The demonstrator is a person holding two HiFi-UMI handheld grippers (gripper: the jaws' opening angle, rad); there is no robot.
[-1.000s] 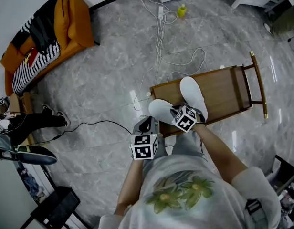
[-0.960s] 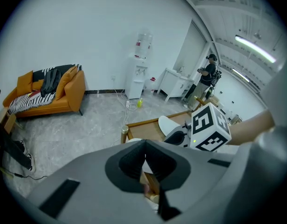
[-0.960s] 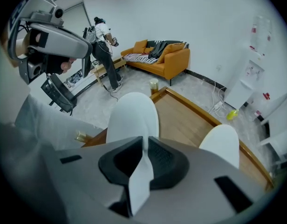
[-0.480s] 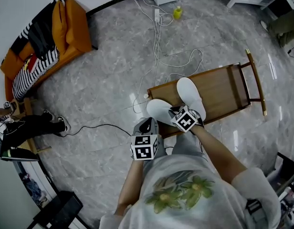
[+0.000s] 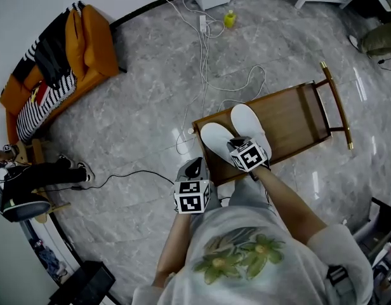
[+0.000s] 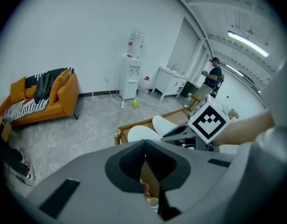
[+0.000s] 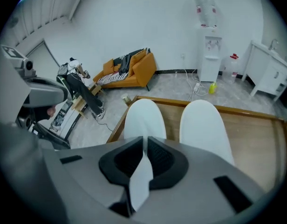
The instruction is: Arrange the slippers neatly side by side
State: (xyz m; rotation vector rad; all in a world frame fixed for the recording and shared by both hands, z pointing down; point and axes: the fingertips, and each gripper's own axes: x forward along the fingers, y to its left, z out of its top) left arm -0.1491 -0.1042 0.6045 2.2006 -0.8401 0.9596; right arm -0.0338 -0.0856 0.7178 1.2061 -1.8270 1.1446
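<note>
My right tool (image 5: 240, 148), clamped on one slipper (image 5: 214, 138) at its heel, has swung it parallel, just beside its mate (image 5: 246, 121) on the surface (image 5: 291, 116), so the pair looks nearly done; my left tool (image 5: 193, 170) hangs closed and empty.

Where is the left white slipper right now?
In the head view, the left slipper is at the wooden table's left end, beside the other slipper, heel pinched by the right gripper.
</note>
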